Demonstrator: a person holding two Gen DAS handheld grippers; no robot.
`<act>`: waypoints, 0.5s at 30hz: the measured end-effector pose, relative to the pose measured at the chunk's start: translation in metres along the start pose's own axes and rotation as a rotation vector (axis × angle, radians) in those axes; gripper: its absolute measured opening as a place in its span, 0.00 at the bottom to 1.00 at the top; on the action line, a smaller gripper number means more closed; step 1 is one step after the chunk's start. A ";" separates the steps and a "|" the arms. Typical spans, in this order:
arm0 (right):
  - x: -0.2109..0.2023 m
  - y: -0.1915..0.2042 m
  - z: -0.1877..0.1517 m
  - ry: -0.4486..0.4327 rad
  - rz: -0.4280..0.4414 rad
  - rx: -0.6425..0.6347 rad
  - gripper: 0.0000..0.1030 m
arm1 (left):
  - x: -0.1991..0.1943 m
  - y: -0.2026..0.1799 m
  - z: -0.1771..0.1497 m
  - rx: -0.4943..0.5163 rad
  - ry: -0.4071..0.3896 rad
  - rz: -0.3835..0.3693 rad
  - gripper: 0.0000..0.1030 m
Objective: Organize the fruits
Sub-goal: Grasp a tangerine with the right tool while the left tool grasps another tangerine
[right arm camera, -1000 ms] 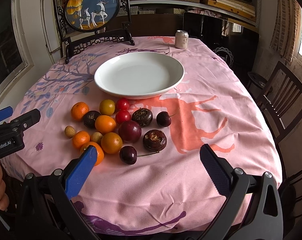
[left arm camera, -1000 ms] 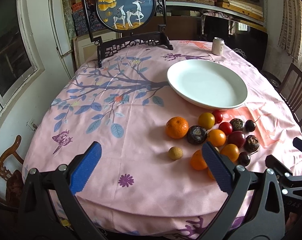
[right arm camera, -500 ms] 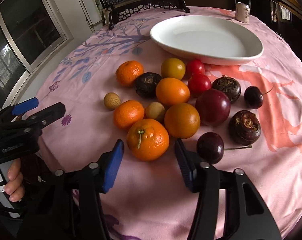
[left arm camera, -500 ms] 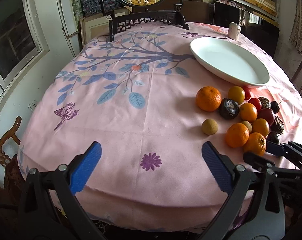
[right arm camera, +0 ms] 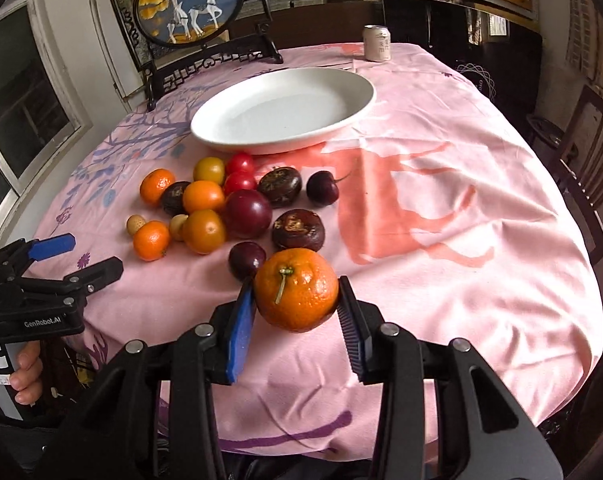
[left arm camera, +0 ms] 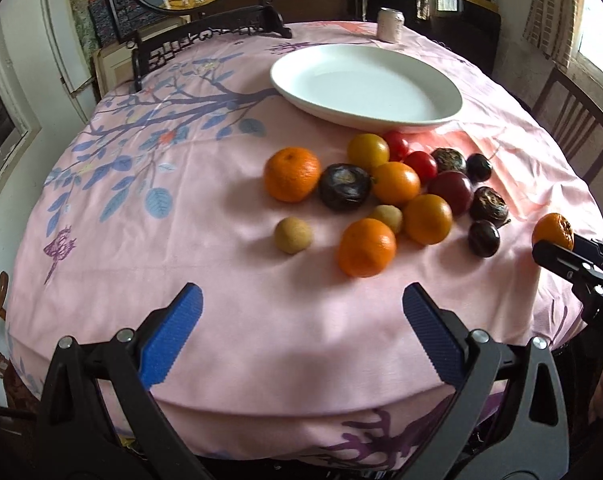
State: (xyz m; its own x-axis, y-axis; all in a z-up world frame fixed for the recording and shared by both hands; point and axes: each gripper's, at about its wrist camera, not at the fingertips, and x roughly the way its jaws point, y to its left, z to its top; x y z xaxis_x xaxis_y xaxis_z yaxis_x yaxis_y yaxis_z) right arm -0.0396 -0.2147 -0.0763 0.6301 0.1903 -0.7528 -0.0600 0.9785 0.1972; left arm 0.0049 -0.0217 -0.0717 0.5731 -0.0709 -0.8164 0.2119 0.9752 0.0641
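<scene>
Fruit lies heaped in the centre right of the left wrist view: the pile of fruit [left arm camera: 385,192] sits on the pink desk [left arm camera: 181,240], just below the empty white plate [left arm camera: 365,84] in the upper middle. The left claw [left arm camera: 301,340] hangs wide open at the bottom of the frame with nothing between its blue pads. At the far right edge, an orange [left arm camera: 552,231] shows pinched in the right claw [left arm camera: 561,246].

In the right wrist view, the right claw [right arm camera: 297,320] grips the orange [right arm camera: 296,295] at lower centre, lifted clear of the cloth, stem facing the camera. The plate [right arm camera: 361,100] waits in the upper middle, beyond the pile [right arm camera: 221,208].

Risk, as I judge it: the pads hold a round, smooth skin only at its sides, so a quick swing toward the plate could let it roll out and scatter the heap.
</scene>
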 end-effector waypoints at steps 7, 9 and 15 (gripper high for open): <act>-0.001 -0.011 -0.008 0.007 0.052 0.026 0.40 | 0.019 -0.020 0.015 0.008 0.013 -0.007 0.87; -0.001 -0.013 -0.009 0.005 0.058 0.030 0.40 | 0.028 -0.021 0.019 0.001 0.037 -0.011 0.67; -0.003 -0.014 -0.008 0.002 0.061 0.036 0.40 | 0.035 -0.022 0.021 -0.002 0.052 -0.041 0.32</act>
State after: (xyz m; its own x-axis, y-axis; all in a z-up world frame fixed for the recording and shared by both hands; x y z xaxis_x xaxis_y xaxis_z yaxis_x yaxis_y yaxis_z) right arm -0.0462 -0.2282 -0.0818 0.6249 0.2498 -0.7396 -0.0703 0.9616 0.2654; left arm 0.0370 -0.0501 -0.0893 0.5218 -0.0997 -0.8472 0.2330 0.9720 0.0291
